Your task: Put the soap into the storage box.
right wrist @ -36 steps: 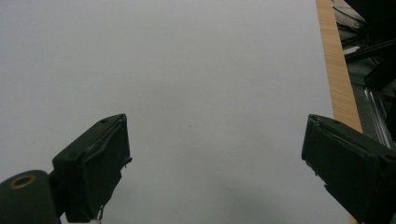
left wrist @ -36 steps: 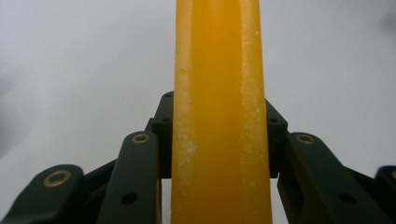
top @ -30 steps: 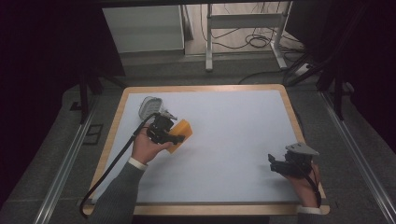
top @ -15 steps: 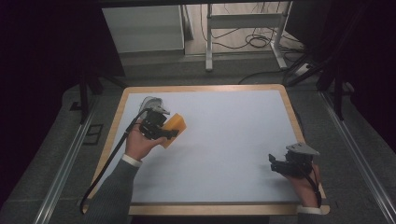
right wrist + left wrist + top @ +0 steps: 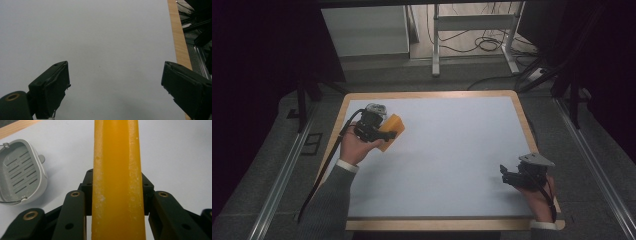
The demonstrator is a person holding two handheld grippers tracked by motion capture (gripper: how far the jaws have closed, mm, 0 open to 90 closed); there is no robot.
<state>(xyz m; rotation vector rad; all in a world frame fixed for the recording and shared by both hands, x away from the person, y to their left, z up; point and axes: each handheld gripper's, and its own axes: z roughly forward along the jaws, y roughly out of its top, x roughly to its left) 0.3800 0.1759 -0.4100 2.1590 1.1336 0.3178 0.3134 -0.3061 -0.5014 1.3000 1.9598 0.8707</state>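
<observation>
A yellow-orange soap bar [image 5: 395,123] is clamped between the jaws of my left gripper [image 5: 382,134], held above the far left part of the white table. In the left gripper view the bar [image 5: 117,157] runs upright between the two black jaws, and the left gripper [image 5: 117,191] is shut on it. A grey slotted soap dish [image 5: 20,170] lies on the table just to the left of the bar in that view. My right gripper [image 5: 507,176] rests low at the near right of the table, open [image 5: 116,85], with nothing between its jaws.
The white table top has a wooden rim [image 5: 427,94]; that rim [image 5: 178,32] runs close along the right of my right gripper. Metal rails flank the table on both sides. Cables and a metal stand leg [image 5: 435,45] sit on the floor beyond the far edge.
My left hand has carried the soap bar a little to the left, farther away and upward. The right hand has stayed where it was.
</observation>
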